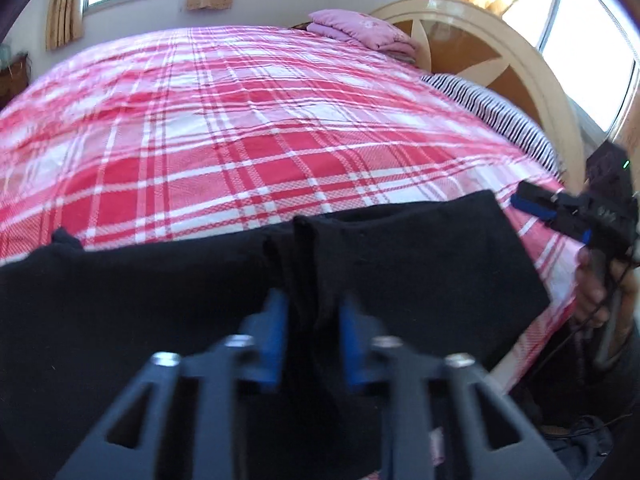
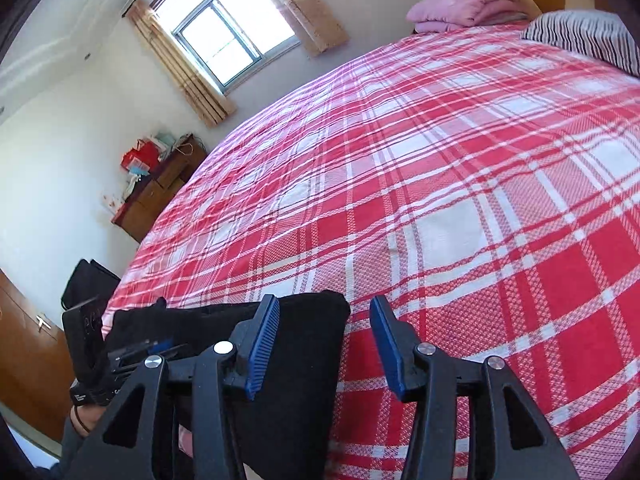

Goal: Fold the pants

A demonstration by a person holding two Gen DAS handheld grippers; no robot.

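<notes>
Black pants (image 1: 420, 248) lie folded along the near edge of the bed, on the red plaid sheet (image 1: 240, 140). My left gripper (image 1: 314, 320) is shut on a raised ridge of the black fabric near the middle of the pants. Off the pants' right end, my right gripper (image 1: 536, 204) hovers over the sheet, held by a hand. In the right wrist view the right gripper (image 2: 324, 344) stands open. Its left finger is over the right edge of the pants (image 2: 192, 320), with sheet under the gap and nothing gripped. The left gripper (image 2: 160, 346) shows at the far left.
A folded pink blanket (image 1: 360, 28) and a striped pillow (image 1: 496, 112) lie by the cream headboard (image 1: 532, 64). A wooden cabinet (image 2: 160, 188) with red bags stands by the far wall under a window (image 2: 228, 24). A brown door (image 2: 28, 360) is at the left.
</notes>
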